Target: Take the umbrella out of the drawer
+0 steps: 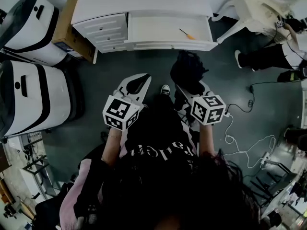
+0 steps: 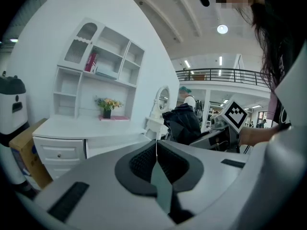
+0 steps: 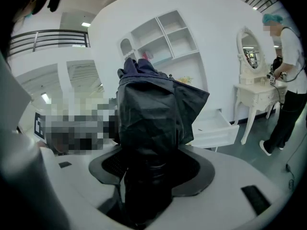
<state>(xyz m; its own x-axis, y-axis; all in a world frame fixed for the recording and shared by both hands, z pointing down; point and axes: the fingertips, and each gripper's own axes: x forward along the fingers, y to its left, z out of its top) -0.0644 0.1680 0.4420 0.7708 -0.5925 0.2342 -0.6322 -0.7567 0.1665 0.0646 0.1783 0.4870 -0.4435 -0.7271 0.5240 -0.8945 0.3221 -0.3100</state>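
Left gripper [image 2: 156,148]: jaws pressed together, nothing between them; held over the dark floor [image 1: 144,66], near side of the desk, left of the other gripper.
Right gripper [image 3: 146,176]: jaws clamped on the black handle end of the umbrella; held level with the left one, to its right.
Umbrella [image 3: 153,111]: black, folded, its loose fabric bunched above the jaws; clear of the drawer, in the air over the floor, near side of the drawer front.
Drawer [image 1: 169,45]: white, pulled open toward the near side, right half of the desk.
Screwdriver [image 1: 187,33]: orange handle, lying in the open drawer toward its right end.
Desk [image 1: 144,1]: white, at the far side; three small shut drawers at its left.
Shelf unit [image 2: 100,63]: white, standing on the desk; a pot of flowers [image 2: 106,104] on the desk top below it.
Cardboard box [image 1: 69,28]: brown, against the desk's left end.
Dressing table [image 3: 256,92]: white with an oval mirror, far right; a person stands beside it.
Cable [image 1: 240,143]: white, looped on the floor at the right.
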